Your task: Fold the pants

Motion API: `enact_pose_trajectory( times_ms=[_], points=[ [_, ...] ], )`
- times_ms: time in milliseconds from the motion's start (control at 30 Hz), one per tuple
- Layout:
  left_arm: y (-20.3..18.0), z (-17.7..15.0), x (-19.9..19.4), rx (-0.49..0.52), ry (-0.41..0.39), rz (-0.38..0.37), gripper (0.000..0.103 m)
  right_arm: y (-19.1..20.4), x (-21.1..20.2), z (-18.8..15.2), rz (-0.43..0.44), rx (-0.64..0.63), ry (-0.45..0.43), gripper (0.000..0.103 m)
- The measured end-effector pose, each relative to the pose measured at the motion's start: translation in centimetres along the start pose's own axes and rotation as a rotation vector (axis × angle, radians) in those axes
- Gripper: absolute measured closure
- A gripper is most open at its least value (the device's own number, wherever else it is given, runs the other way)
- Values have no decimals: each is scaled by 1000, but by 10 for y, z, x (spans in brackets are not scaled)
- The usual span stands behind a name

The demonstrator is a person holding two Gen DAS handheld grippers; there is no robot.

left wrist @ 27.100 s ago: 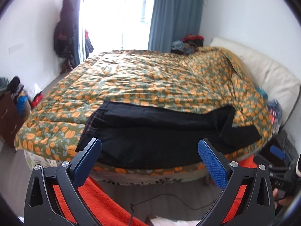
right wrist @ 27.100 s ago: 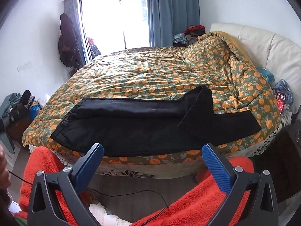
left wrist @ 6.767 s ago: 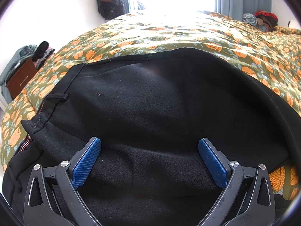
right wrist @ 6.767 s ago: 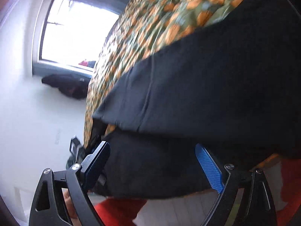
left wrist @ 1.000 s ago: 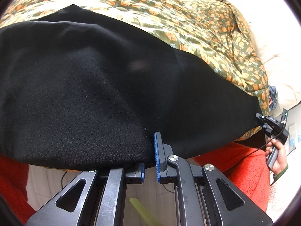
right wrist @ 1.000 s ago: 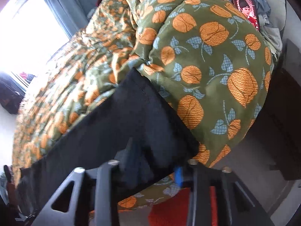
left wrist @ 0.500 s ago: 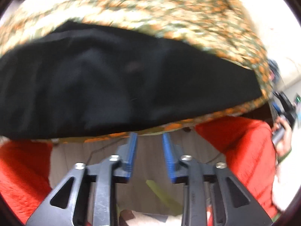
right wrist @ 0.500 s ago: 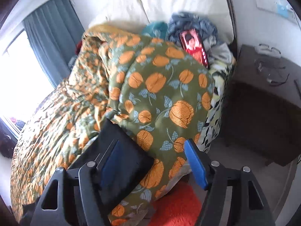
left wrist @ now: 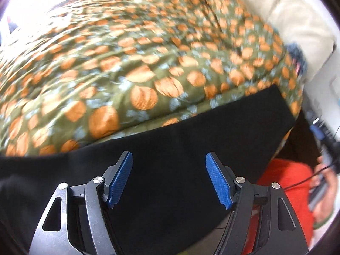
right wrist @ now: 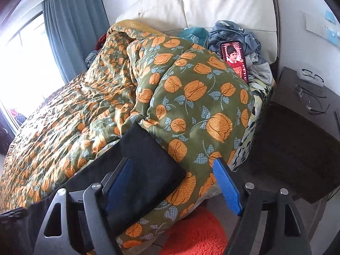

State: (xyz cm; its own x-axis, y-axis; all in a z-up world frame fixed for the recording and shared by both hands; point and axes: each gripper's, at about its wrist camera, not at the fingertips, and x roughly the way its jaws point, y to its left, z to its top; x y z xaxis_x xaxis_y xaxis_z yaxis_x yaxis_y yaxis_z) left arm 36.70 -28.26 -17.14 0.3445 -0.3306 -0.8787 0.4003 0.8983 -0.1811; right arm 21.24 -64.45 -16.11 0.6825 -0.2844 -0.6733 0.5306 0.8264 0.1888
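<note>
The black pants (left wrist: 174, 140) lie flat along the near edge of the bed, on the green quilt with orange flowers (left wrist: 119, 68). The leg hem end reaches the right. My left gripper (left wrist: 169, 178) is open and empty, held over the pants' leg. In the right wrist view the hem end of the pants (right wrist: 148, 159) lies on the quilt (right wrist: 191, 97). My right gripper (right wrist: 172, 187) is open and empty, just off the hem corner at the bed's edge.
A phone with a lit screen (right wrist: 234, 60) leans on a pile of clothes (right wrist: 244, 38) by the cream headboard (right wrist: 201, 2). A dark nightstand (right wrist: 297, 131) with glasses stands right of the bed. Orange fabric (right wrist: 193, 233) is below the gripper.
Both grippers let go of the pants and opened. The left one moved back over the leg toward the hem end. The right one pulled back from the hem.
</note>
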Motion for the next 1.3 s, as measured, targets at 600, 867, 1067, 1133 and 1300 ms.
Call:
enact_pose_trajectory(
  times_ms=[600, 867, 1067, 1133, 1300],
  points=[
    [-61, -94, -10, 94, 80, -27, 24, -29, 11, 0, 54, 147, 47, 25],
    [-39, -106, -54, -5, 0, -64, 24, -33, 17, -2, 38, 169, 81, 25],
    [-4, -134, -80, -31, -34, -24, 24, -37, 19, 0, 210, 220, 101, 25],
    [8, -141, -87, -53, -43, -10, 24, -53, 27, 1, 354, 329, 159, 25],
    [34, -148, -88, -136, -31, 10, 24, -67, 60, 2, 533, 399, 356, 25]
  ],
)
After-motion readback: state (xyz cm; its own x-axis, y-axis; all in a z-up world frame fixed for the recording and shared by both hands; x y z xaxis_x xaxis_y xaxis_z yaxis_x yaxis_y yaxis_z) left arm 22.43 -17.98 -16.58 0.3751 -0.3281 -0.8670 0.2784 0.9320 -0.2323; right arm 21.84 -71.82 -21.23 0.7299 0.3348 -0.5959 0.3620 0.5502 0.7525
